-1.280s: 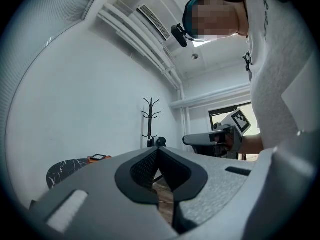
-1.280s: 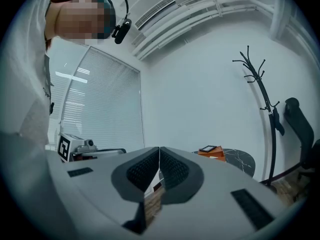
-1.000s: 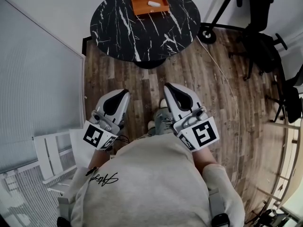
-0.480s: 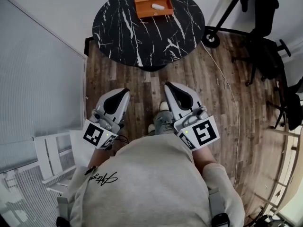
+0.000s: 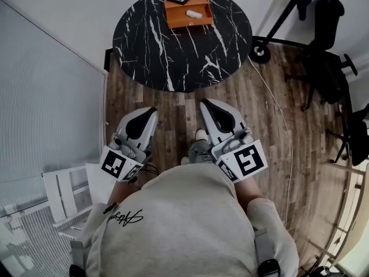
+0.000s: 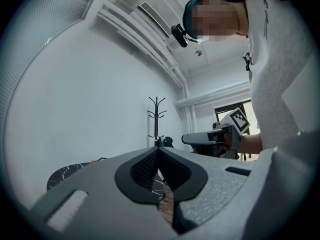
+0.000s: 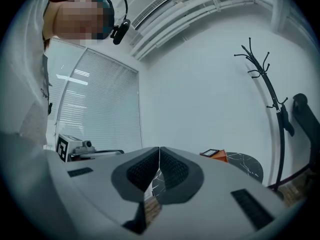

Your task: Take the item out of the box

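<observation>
2 closed, empty: left gripper (image 5: 150,112), right gripper (image 5: 204,104); white item (image 5: 194,14) in box (image 5: 180,19) well ahead.

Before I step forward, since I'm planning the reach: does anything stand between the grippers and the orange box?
Nothing visible does. Between the left gripper, the right gripper and the orange box lie only wood floor and the open marble table top; the box sits toward the table's far edge.

Left gripper (image 6: 158,153) jaws together, nothing between, coat rack (image 6: 156,116) behind, right gripper (image 6: 187,139) at right, marble table (image 6: 62,176) low left.
</observation>
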A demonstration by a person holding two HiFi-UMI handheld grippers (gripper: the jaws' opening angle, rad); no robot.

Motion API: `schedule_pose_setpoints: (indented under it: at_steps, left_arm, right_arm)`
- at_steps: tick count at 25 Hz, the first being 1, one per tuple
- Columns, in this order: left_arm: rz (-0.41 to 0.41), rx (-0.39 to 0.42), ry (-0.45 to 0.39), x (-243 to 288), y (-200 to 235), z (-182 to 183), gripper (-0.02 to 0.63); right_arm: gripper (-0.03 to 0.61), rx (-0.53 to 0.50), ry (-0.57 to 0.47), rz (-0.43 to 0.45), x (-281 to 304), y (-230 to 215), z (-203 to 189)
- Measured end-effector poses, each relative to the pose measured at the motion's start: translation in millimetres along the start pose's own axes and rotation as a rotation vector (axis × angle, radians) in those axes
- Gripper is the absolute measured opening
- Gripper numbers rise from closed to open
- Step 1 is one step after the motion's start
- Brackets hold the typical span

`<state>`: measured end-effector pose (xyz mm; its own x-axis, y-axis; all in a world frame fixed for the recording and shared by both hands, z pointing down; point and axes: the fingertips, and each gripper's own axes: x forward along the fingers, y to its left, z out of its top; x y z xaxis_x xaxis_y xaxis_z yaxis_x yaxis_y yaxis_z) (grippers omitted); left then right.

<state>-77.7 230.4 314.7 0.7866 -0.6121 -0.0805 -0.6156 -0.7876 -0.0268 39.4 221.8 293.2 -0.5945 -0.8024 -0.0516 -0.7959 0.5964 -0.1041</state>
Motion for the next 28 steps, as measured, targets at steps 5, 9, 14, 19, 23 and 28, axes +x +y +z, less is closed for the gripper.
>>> schedule_pose_setpoints:
  at_steps: [5, 9, 14, 19, 23, 28]
  left_arm:
    - [0.008, -0.006, 0.008, 13, 11, -2, 0.003]
    - [0.01, -0.005, 0.012, 25, 21, -4, 0.003]
    - [0.009, -0.007, 0.01, 42, 31, -5, 0.003]
    - [0.01, -0.002, 0.015, 57, 42, -6, 0.003]
    - [0.019, 0.0, 0.013, 70, 52, -5, 0.003]
    - [0.024, -0.004, 0.011, 86, 59, -5, 0.003]
  right_arm:
    - [0.011, 0.007, 0.006, 0.002, 12, -16, 1]
    - [0.011, 0.009, 0.011, 0.008, 23, -28, 0]
    - [0.011, 0.011, 0.015, 0.01, 35, -44, 1]
    - [0.011, 0.011, 0.011, 0.016, 48, -60, 4]
    - [0.011, 0.01, 0.01, 0.023, 58, -72, 7]
    - [0.011, 0.015, 0.006, 0.026, 67, -87, 9]
